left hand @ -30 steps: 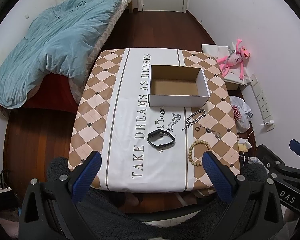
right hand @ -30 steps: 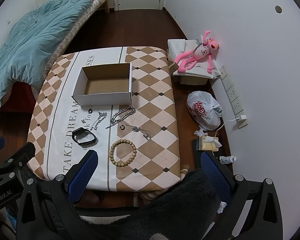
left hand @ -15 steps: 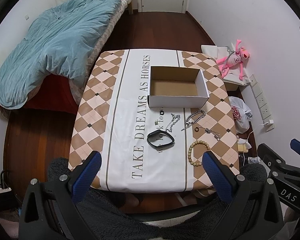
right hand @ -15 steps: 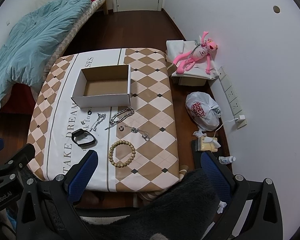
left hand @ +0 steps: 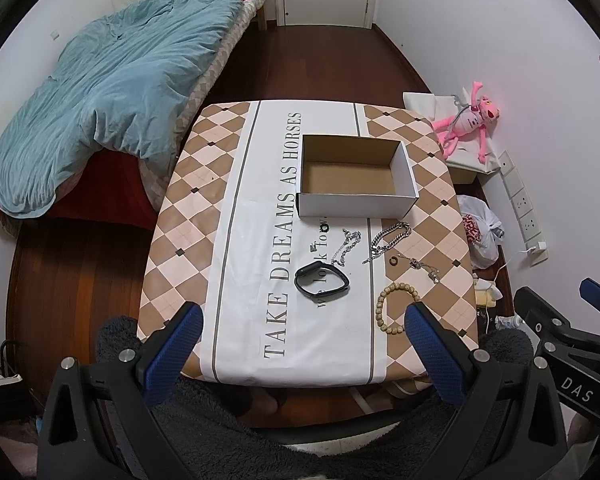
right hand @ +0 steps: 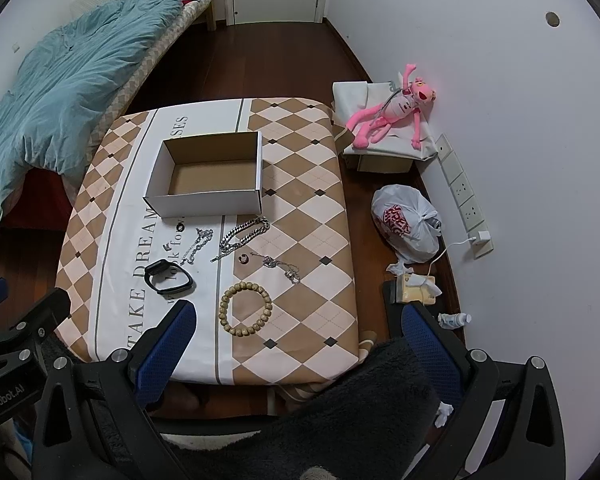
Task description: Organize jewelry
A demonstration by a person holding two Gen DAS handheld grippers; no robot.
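Observation:
An empty white cardboard box (left hand: 356,176) (right hand: 208,176) sits open on the table (left hand: 236,280) (right hand: 312,208). In front of it lie a black wristband (left hand: 321,279) (right hand: 168,277), a wooden bead bracelet (left hand: 394,307) (right hand: 245,308), a thick silver chain (left hand: 390,237) (right hand: 244,234), a thin silver chain (left hand: 346,246) (right hand: 196,246), a small dark ring (left hand: 393,260) (right hand: 243,258) and a pendant necklace (left hand: 424,269) (right hand: 282,266). My left gripper (left hand: 302,336) and my right gripper (right hand: 298,334) are open and empty, held above the table's near edge.
A bed with a blue quilt (left hand: 112,92) stands to the left. On the floor at the right are a pink plush toy (right hand: 392,114) on a box, a white plastic bag (right hand: 406,224) and wall sockets (right hand: 466,200). A dark fleece sleeve (right hand: 340,420) fills the bottom.
Both grippers have drifted slightly, so the table sits a little lower and nearer in view. Nothing on the table has moved.

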